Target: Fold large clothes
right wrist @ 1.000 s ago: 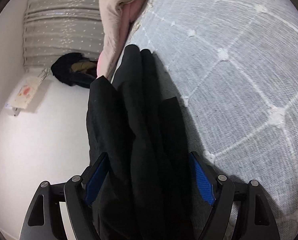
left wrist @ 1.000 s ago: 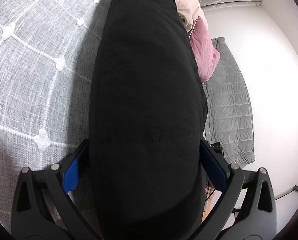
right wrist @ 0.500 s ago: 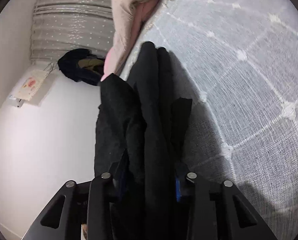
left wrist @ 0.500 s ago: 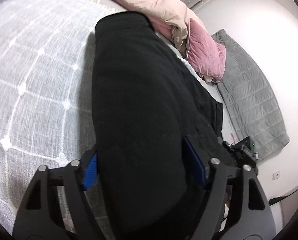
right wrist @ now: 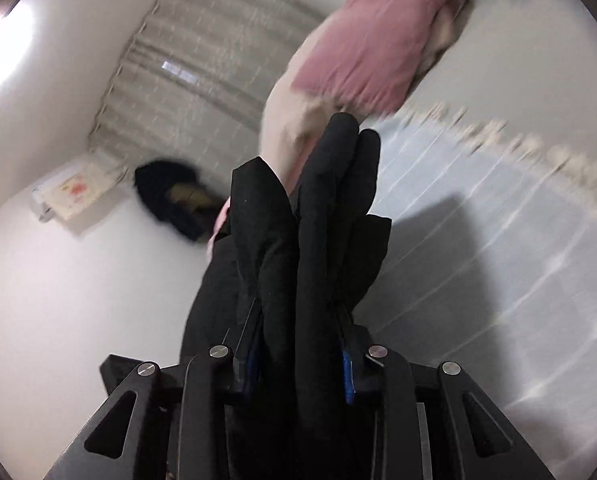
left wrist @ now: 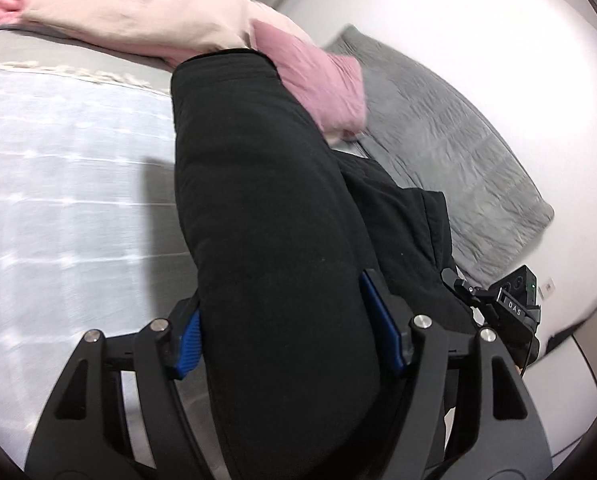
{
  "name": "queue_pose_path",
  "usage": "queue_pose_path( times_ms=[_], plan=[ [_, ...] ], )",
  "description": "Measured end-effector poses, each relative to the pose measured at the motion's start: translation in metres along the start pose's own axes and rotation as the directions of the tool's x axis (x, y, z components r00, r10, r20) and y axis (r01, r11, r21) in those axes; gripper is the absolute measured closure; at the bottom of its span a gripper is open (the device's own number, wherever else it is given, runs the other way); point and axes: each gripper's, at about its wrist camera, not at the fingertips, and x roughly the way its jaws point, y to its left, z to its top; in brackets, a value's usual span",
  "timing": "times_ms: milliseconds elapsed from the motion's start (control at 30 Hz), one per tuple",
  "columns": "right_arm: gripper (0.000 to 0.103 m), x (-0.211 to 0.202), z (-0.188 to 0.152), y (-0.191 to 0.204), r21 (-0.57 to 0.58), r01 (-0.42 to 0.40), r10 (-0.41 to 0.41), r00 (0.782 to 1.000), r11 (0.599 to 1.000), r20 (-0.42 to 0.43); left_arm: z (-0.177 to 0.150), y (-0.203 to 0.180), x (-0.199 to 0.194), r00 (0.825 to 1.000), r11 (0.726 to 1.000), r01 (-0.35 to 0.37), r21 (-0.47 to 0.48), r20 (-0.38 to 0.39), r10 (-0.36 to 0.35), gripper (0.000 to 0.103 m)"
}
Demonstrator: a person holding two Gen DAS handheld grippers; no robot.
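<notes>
Since the earlier frames the thick folded black garment (left wrist: 274, 216) has been lifted off the white-gridded grey bedspread (left wrist: 70, 184), squeezed by left gripper (left wrist: 294, 340) and right gripper (right wrist: 298, 364), jaws just closed; only placement seems left

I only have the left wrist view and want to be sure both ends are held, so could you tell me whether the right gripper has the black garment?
Observer: Yes, the right gripper is shut on bunched folds of the black garment.
Operator: Thank you. Is anything lying on the floor on that side?
Observer: A dark heap of clothes lies on the floor below the curtain.
Operator: Anything else there?
Observer: A flat white package lies beside that heap.
</notes>
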Motion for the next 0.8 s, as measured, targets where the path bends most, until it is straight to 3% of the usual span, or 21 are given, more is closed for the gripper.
queue_pose_path(
  times_ms=[67, 100, 133, 167, 200, 233, 333, 433, 567, 700, 800],
  plan=[
    [0.065, -0.016, 0.006, -0.023, 0.014, 0.107, -0.107, 0.993, 0.994, 0.050, 0.001, 0.004, 0.032, 0.998, 1.000, -0.029, 0.010, -0.058, 0.029, 0.026],
    [0.065, -0.022, 0.009, -0.039, 0.034, 0.235, -0.237, 0.968, 0.972, 0.081, -0.002, 0.011, 0.052, 0.991, 0.997, -0.075, 0.010, -0.110, 0.076, 0.026],
    [0.065, -0.030, 0.009, -0.050, 0.053, 0.358, -0.362, 0.926, 0.932, 0.108, -0.006, 0.019, 0.069, 0.977, 0.989, -0.148, 0.023, -0.149, 0.150, 0.024],
    [0.065, -0.037, 0.010, -0.058, 0.074, 0.468, -0.474, 0.872, 0.880, 0.123, -0.009, 0.025, 0.076, 0.972, 0.984, -0.176, 0.036, -0.151, 0.180, 0.019],
    [0.065, -0.046, 0.012, -0.064, 0.094, 0.528, -0.536, 0.834, 0.844, 0.134, -0.010, 0.029, 0.073, 0.976, 0.985, -0.171, 0.024, -0.132, 0.172, 0.018],
    [0.065, -0.051, 0.013, -0.065, 0.106, 0.532, -0.542, 0.828, 0.840, 0.144, -0.010, 0.034, 0.066, 0.981, 0.988, -0.155, 0.003, -0.119, 0.155, 0.016],
    [0.065, -0.071, 0.017, -0.064, 0.140, 0.445, -0.465, 0.866, 0.884, 0.184, -0.008, 0.038, 0.047, 0.981, 0.986, -0.167, -0.010, -0.101, 0.165, 0.016],
    [0.062, -0.074, 0.016, -0.051, 0.074, 0.481, -0.486, 0.857, 0.874, 0.172, -0.005, 0.029, 0.034, 0.971, 0.975, -0.221, 0.024, -0.084, 0.222, 0.016],
    [0.058, -0.060, 0.005, -0.032, 0.027, 0.501, -0.501, 0.858, 0.865, 0.115, -0.013, 0.009, 0.015, 0.932, 0.934, -0.346, 0.093, -0.078, 0.353, 0.016],
    [0.049, -0.056, -0.014, -0.007, -0.029, 0.501, -0.497, 0.864, 0.865, 0.083, -0.029, -0.018, 0.002, 0.896, 0.899, -0.424, 0.108, -0.096, 0.434, 0.015],
    [0.042, -0.053, -0.037, 0.012, -0.070, 0.549, -0.545, 0.835, 0.833, 0.072, -0.049, -0.029, -0.017, 0.865, 0.869, -0.476, 0.134, -0.104, 0.490, 0.009]
  ],
)
